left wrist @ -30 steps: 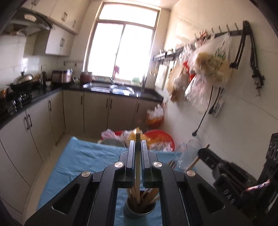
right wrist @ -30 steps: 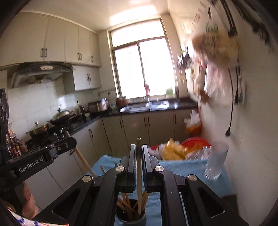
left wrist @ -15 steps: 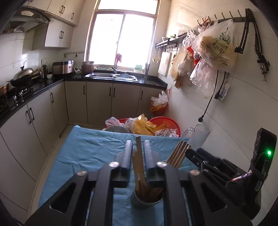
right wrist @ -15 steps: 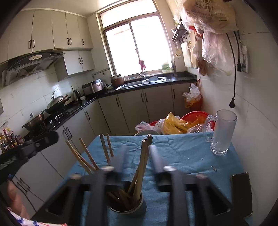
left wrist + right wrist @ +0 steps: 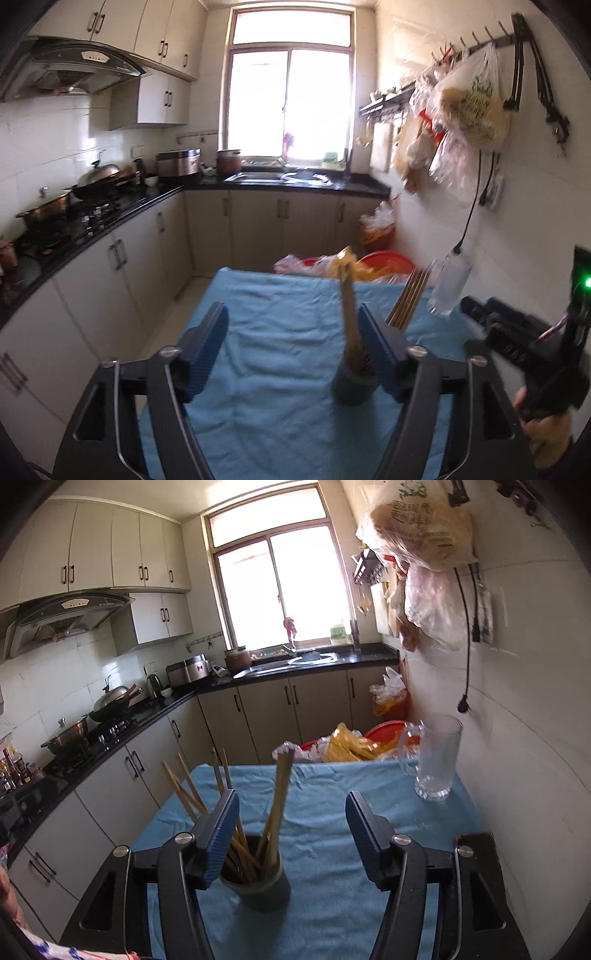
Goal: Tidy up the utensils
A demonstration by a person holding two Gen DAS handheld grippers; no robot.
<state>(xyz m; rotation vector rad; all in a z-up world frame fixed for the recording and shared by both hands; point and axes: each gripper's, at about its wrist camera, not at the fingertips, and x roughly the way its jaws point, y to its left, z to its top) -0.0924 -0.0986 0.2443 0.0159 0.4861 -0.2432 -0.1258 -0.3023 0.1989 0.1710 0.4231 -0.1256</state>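
Observation:
A dark round holder cup (image 5: pixel 260 886) stands on the blue cloth (image 5: pixel 325 794) and holds several wooden chopsticks (image 5: pixel 277 805) leaning out in different directions. The cup shows blurred in the left wrist view (image 5: pixel 354 384), chopsticks (image 5: pixel 349 325) upright in it. My left gripper (image 5: pixel 293 350) is open and empty, the cup just inside its right finger. My right gripper (image 5: pixel 291 834) is open and empty, the cup low between its fingers, nearer the left one. The right gripper's body (image 5: pixel 517 343) shows at the right of the left wrist view.
A clear glass mug (image 5: pixel 437 760) stands at the cloth's far right by the wall. Plastic bags and a red basin (image 5: pixel 369 738) lie beyond the table's far edge. Counters and a stove run along the left. Bags hang on the right wall.
Both grippers were shut on a chopstick over the cup a second ago. Both have opened wide and let the chopsticks go into the cup, and both have drawn back a little.

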